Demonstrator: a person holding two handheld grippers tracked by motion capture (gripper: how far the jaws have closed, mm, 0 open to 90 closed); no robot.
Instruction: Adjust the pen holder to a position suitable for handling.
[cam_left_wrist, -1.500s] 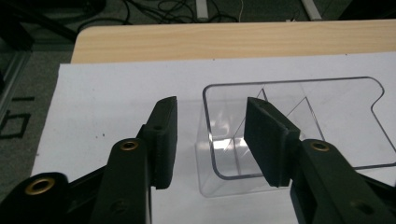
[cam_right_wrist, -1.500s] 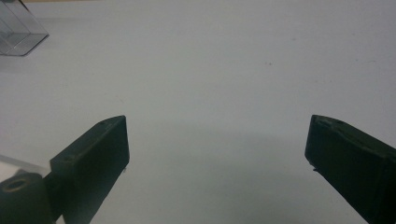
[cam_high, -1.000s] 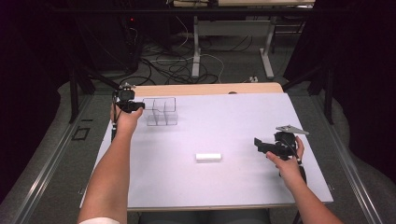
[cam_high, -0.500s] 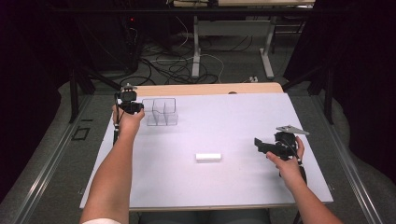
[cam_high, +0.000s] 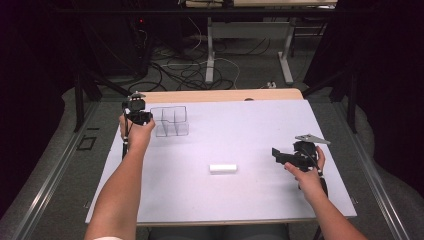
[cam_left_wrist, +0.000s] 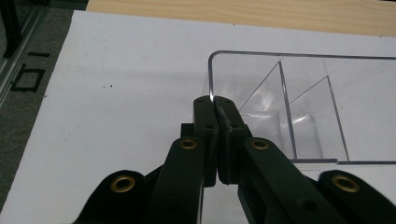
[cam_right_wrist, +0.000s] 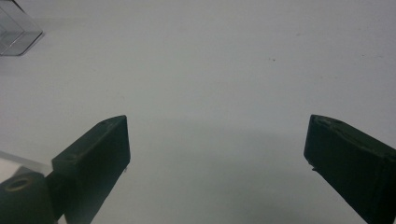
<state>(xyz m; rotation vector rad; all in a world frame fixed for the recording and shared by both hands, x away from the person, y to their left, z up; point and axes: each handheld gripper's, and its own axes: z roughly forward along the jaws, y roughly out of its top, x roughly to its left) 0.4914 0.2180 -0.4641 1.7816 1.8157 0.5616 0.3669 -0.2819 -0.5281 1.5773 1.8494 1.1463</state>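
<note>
The white table (cam_high: 260, 125) is seen in the high view, with a strip of bare wood (cam_high: 220, 95) along its far edge. A clear plastic box (cam_high: 170, 121) with inner dividers is stood at the far left, directly in front of the left gripper (cam_left_wrist: 214, 103). Its jaws have just been closing and are now pinched together on the near wall of the box (cam_left_wrist: 299, 93), close to a rounded corner. A small white block (cam_high: 222, 168) is laid near the middle of the table, between the two tools and well apart from each. The right gripper (cam_right_wrist: 215, 140) is held with its jaws spread wide and with nothing gripped between them.
</note>
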